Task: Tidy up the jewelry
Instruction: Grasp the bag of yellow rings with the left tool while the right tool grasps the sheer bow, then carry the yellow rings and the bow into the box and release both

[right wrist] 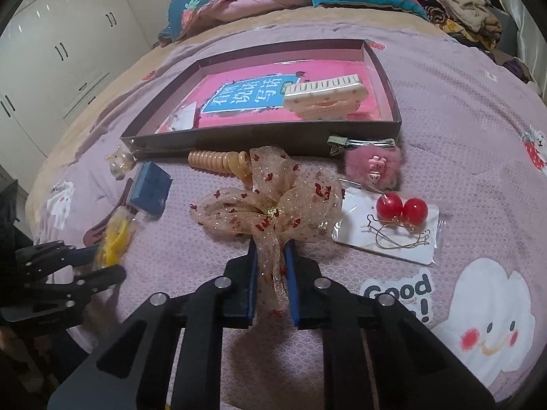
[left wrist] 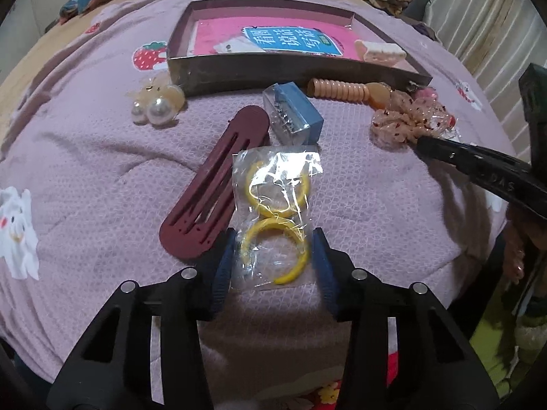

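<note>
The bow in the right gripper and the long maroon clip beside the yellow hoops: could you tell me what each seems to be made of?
The bow looks like sheer beige organza or mesh with glitter and small red specks; the bedspread shows through its loops. The maroon clip looks like matte plastic or coated metal: flat, rigid, slotted, with no shine. Which of the two is unclear.

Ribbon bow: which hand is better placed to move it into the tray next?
Right. The right gripper is already shut on the ribbon bow; the left gripper straddles the bagged yellow hoops.
</note>
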{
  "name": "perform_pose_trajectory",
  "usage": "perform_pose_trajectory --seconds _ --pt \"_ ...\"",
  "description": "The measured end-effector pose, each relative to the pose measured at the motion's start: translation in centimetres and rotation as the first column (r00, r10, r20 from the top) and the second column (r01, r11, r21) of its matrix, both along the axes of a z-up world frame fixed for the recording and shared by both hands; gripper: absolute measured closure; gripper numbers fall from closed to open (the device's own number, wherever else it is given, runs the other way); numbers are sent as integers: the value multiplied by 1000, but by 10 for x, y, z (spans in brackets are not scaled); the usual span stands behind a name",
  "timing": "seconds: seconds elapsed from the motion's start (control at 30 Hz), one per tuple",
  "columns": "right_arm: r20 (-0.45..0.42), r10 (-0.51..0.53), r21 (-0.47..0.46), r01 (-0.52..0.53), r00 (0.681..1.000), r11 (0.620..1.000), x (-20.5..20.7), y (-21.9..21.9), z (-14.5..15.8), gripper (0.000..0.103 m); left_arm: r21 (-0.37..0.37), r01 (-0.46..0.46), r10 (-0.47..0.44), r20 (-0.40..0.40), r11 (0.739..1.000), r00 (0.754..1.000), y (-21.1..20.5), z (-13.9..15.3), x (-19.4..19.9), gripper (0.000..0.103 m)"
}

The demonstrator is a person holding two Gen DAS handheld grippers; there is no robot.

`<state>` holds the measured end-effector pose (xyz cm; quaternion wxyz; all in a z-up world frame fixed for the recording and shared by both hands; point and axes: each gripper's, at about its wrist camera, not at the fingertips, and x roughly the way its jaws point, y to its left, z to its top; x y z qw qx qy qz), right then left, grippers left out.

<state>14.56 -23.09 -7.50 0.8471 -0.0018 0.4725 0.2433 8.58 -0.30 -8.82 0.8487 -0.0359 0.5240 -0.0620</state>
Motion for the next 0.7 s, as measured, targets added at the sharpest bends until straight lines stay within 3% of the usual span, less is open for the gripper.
perform_pose_trajectory --seconds 0.33,0.7 --pt "63 21 57 -24 998 998 -19 -15 37 95 -44 69 -66 73 997 995 -10 38 -3 70" --pt "175 -24 62 13 984 998 -25 -46 92 95 -34 67 -60 177 997 982 -1 82 26 70"
